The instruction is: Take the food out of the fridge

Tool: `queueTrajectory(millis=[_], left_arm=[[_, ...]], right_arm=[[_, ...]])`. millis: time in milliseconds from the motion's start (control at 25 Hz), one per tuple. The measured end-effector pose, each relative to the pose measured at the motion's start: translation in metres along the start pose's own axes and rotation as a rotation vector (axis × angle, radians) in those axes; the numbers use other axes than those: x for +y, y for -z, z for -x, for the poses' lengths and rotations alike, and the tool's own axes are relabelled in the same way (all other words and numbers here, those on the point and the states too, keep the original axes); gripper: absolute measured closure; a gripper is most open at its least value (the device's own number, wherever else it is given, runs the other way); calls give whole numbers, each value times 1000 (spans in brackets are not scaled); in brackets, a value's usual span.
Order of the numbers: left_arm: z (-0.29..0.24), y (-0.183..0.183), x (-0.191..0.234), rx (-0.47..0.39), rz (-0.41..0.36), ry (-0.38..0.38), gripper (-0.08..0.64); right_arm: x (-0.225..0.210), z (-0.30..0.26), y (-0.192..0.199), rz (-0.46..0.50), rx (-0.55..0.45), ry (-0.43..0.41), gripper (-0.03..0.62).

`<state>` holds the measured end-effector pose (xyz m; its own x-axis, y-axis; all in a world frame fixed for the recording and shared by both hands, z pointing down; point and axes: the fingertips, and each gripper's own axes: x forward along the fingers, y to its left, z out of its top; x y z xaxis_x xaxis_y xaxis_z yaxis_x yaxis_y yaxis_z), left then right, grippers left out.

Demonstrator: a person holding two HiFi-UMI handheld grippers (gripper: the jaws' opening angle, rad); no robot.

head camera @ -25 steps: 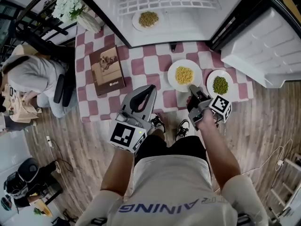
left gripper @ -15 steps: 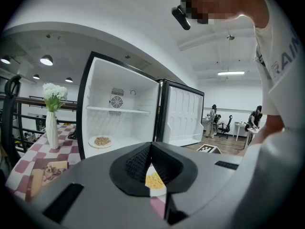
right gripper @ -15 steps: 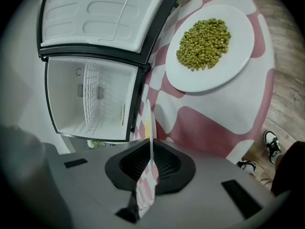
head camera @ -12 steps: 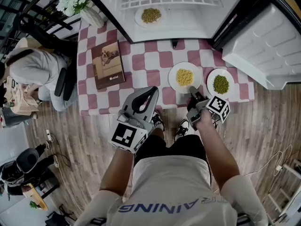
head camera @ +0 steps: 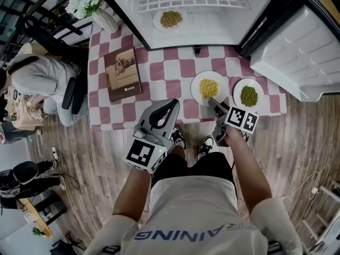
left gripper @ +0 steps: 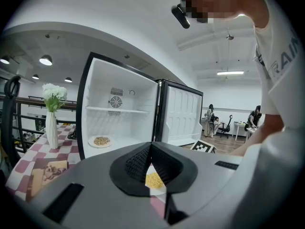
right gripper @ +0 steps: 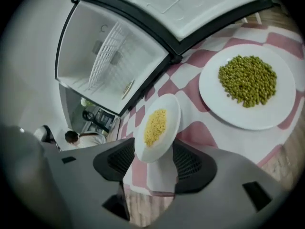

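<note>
At an open fridge (head camera: 212, 33), a person works two hand-held tools over a bench (head camera: 159, 70) covered in a red-and-white checked cloth; two of the three plates of food are already out. The plate of yellow kernels (head camera: 195, 86) lies near the bench's front edge, and the plate of green peas (head camera: 238, 91) is just beside it to the right.

The right tool (head camera: 215, 103) has just been opening; its jaws stand wide, with the near rim of the yellow plate between them and neither pad pressing on it, so the plate looks set down and let go. The left tool (head camera: 171, 104) hangs over the bench's front edge with its jaws closed together, holding nothing. The third plate (head camera: 158, 20), heaped with brownish food, sits on the fridge floor, not yet taken out.

The likely trouble is in the parting. Because the rim lies between the open jaws, a careless pull backward or sideways could catch it and drag or tip the plate towards the near edge; a sweep to the right could also nudge the peas. The reach for the last plate passes over both dishes, where a low tool could clip them. A book (head camera: 123, 74) and a vase of white flowers (head camera: 87, 7) stand well clear on the left.
</note>
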<state>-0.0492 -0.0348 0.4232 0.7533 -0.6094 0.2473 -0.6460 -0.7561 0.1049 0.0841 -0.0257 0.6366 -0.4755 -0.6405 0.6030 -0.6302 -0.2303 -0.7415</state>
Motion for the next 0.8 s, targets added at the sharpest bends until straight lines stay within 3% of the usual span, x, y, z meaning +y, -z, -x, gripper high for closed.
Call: queueTrajectory(millis=[200, 400, 520, 800], left_arm=[[1, -2, 1, -8, -1, -4, 553], [4, -1, 4, -14, 1, -18, 552], [6, -1, 6, -16, -3, -25, 553], [10, -2, 7, -9, -4, -39, 552]], right_arm=[[-7, 1, 9, 366, 95, 160, 344], [-12, 2, 18, 523, 153, 221, 344], [-13, 2, 21, 553, 176, 225, 344], [-19, 12, 21, 497, 188, 235, 345]])
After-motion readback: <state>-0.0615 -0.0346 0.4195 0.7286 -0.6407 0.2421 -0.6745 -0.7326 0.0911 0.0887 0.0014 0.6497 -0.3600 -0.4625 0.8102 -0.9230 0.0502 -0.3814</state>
